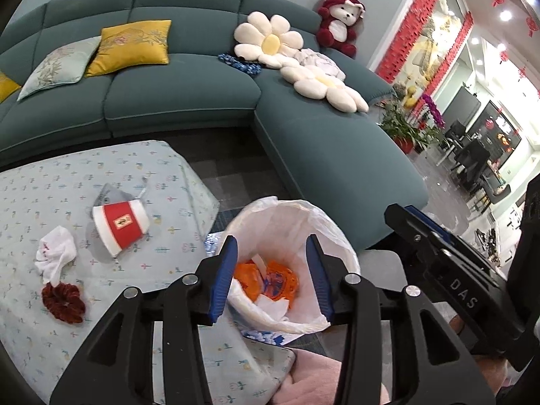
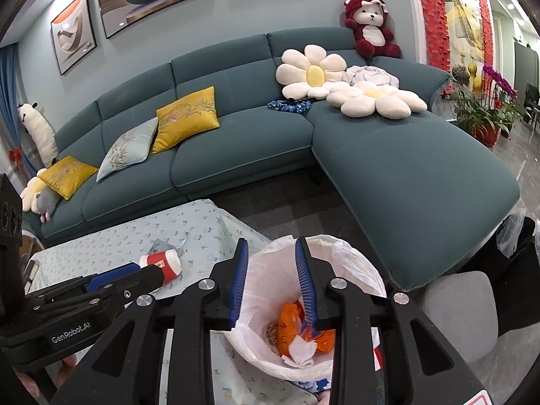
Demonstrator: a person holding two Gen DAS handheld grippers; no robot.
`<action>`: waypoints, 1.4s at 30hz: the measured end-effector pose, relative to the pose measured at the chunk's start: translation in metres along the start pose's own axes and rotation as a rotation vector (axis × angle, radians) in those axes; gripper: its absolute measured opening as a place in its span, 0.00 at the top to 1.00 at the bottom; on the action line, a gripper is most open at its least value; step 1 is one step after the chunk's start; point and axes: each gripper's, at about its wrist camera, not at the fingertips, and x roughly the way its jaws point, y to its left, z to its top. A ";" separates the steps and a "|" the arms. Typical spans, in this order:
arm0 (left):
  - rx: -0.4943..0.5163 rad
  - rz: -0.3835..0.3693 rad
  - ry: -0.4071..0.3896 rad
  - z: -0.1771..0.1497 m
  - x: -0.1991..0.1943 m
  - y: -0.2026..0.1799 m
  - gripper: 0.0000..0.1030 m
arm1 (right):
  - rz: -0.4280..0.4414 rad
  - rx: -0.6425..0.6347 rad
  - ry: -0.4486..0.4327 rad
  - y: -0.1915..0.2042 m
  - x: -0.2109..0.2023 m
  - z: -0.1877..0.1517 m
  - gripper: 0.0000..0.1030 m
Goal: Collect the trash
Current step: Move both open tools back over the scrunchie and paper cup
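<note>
A bin lined with a white bag (image 1: 324,229) stands beside the table, with orange wrappers (image 1: 280,280) and white tissue inside. My left gripper (image 1: 271,239) hangs open over its mouth with nothing between the blue pads. My right gripper (image 2: 271,240) is also open and empty above the same bin (image 2: 354,256), over the orange wrappers (image 2: 290,320). On the table a red and white paper cup (image 1: 118,227) lies on its side, with a grey packet (image 1: 111,195) behind it. Nearer the left edge are a crumpled white tissue (image 1: 55,253) and a dark red scrunchie (image 1: 64,300).
The table wears a pale blue flower-print cloth (image 1: 50,185). A teal corner sofa (image 1: 189,101) with cushions and plush toys runs behind it. A grey stool (image 2: 455,310) stands right of the bin. Potted plants (image 2: 482,114) stand at the far right.
</note>
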 end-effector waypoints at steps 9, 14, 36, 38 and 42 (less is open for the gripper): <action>-0.075 0.093 -0.031 -0.009 -0.022 0.057 0.53 | 0.050 -0.052 0.018 0.050 0.007 -0.004 0.62; -0.144 0.180 -0.050 -0.020 -0.038 0.104 0.42 | 0.080 -0.087 0.044 0.084 0.015 -0.013 0.60; -0.448 0.332 0.121 -0.102 -0.022 0.265 0.28 | 0.146 -0.186 0.212 0.189 0.078 -0.062 0.58; -0.471 0.337 0.146 -0.108 -0.014 0.275 0.29 | 0.146 -0.190 0.230 0.194 0.086 -0.067 0.58; -0.502 0.330 0.174 -0.111 0.000 0.289 0.33 | 0.145 -0.197 0.259 0.205 0.102 -0.074 0.58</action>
